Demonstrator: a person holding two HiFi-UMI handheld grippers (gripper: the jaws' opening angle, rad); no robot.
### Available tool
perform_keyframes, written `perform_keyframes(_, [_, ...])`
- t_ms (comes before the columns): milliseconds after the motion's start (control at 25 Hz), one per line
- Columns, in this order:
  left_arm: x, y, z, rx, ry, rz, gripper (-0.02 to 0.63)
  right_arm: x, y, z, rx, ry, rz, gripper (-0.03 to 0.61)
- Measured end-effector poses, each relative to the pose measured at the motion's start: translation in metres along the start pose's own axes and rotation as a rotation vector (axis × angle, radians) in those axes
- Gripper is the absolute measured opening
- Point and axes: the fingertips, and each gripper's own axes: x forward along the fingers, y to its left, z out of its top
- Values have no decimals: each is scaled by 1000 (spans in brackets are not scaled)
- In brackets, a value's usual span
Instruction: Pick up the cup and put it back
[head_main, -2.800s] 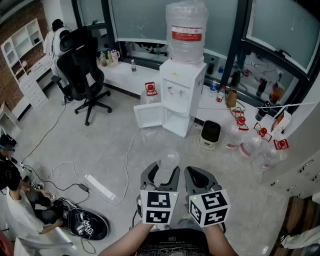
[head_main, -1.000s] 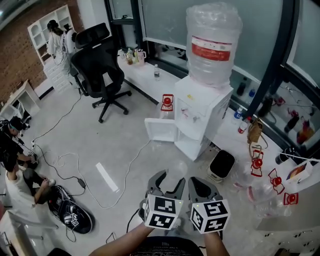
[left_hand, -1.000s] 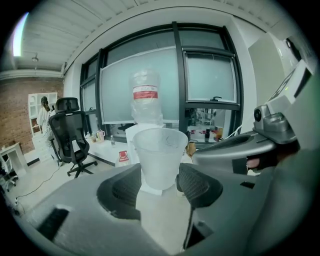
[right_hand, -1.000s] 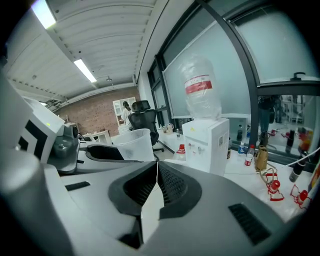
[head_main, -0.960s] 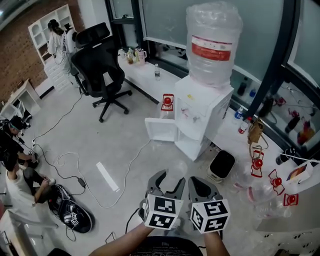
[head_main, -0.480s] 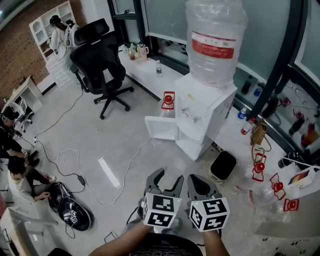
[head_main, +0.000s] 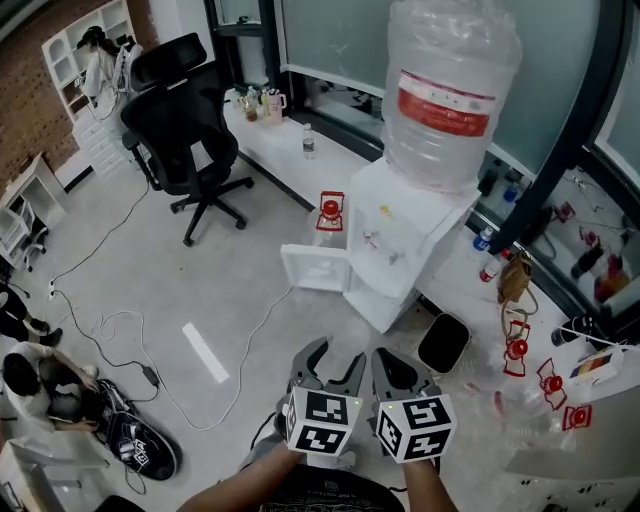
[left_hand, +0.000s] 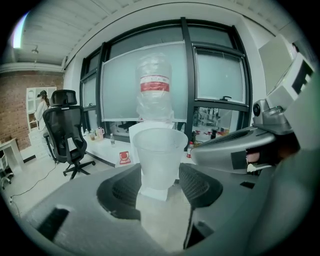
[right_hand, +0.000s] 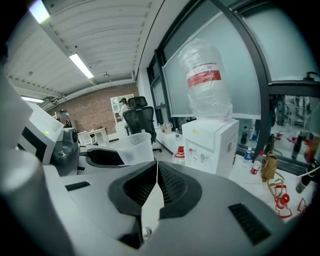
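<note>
Plainly, left hand-held gripper (left_hand: 160, 186) clasping cup (left_hand: 159, 155), faint in head view, right hand-held gripper (right_hand: 157, 182) clenched empty.

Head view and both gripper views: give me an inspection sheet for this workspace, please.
Surface: pale grey floor.
Job's things: clear plastic cup, upright, gripped near its base.
Clutter: red-capped jugs by the window; dark bag on the floor.
Grippers: left tongs closed on the cup; right tongs closed, empty.
Cables: cable and power strip lying on the floor.
Surroundings: water dispenser with its lower door open, office chair, a person sitting at left.
</note>
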Motion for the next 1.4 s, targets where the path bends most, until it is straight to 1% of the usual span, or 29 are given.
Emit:
perform_keyframes(360, [49, 88, -1, 6, 27, -69, 241, 94, 15, 25, 16, 35, -78, 21])
perform_keyframes(560, [76, 117, -5, 8, 43, -116, 241, 128, 10, 33, 10, 66, -129, 21])
perform_keyframes(680, [94, 128, -14, 12, 49, -138, 241, 145, 6, 32, 7, 84, -146, 21])
perform_keyframes(840, [123, 140, -32, 25, 63, -157, 241, 173, -4, 26, -2, 109, -144, 21])
perform_keyframes(1000, [155, 147, -49, 11, 66, -158, 241, 209, -19, 11, -11, 138, -125, 21])
perform_keyframes(1120, [182, 152, -62, 2, 53, -149, 241, 237, -32, -5, -19, 143, -110, 21])
perform_keyframes(1400, [257, 162, -100, 0, 17, -133, 241, 296, -73, -45, -53, 133, -108, 21])
